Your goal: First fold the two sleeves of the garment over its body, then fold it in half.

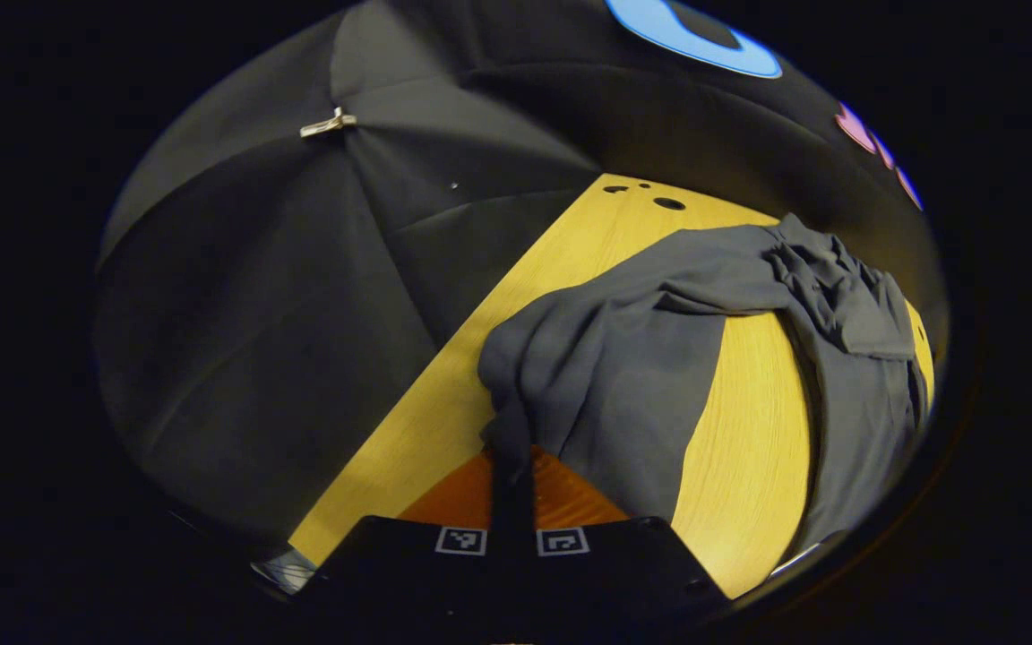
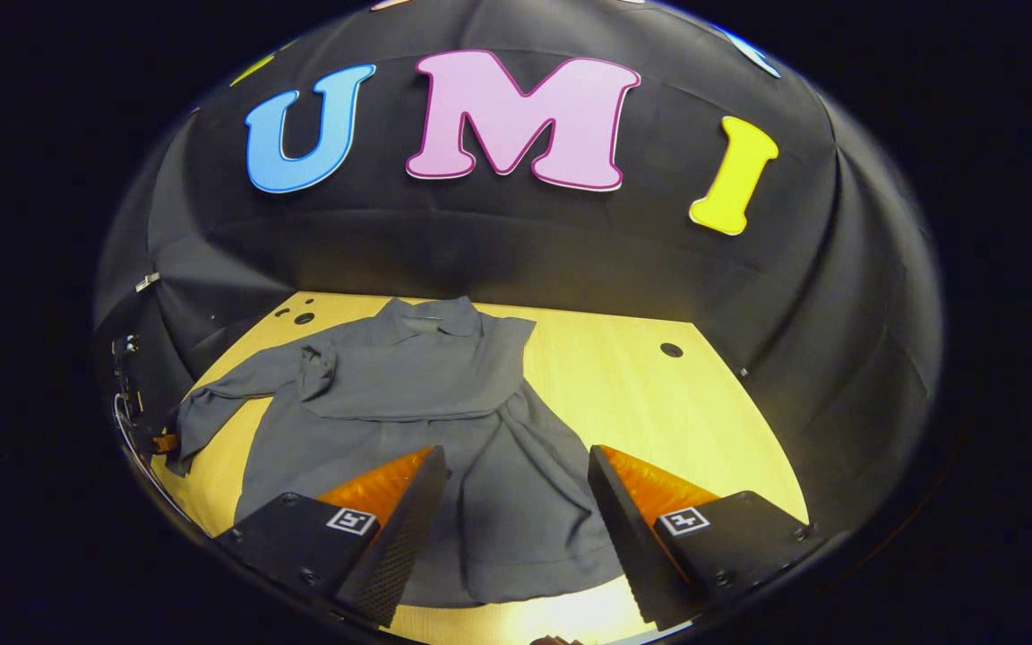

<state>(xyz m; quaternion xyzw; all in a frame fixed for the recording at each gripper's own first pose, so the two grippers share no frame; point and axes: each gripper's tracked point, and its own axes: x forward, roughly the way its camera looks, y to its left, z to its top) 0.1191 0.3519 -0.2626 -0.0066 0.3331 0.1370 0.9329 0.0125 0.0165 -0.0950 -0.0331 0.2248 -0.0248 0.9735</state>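
A grey collared garment lies spread on the yellow wooden table, with its collar at the far end. On its right side, cloth appears folded inward over the body. The other sleeve stretches out to the left, bunched near the shoulder. In the left gripper view my left gripper is shut on that sleeve's end, which is lifted slightly off the table. It also shows small at the table's left edge as the left gripper. My right gripper hovers open above the garment's lower half, holding nothing.
The black cloth wall rings the table closely on every side. Small dark holes mark the tabletop near its far corners. A metal clip pins the cloth wall. Bare table lies right of the garment.
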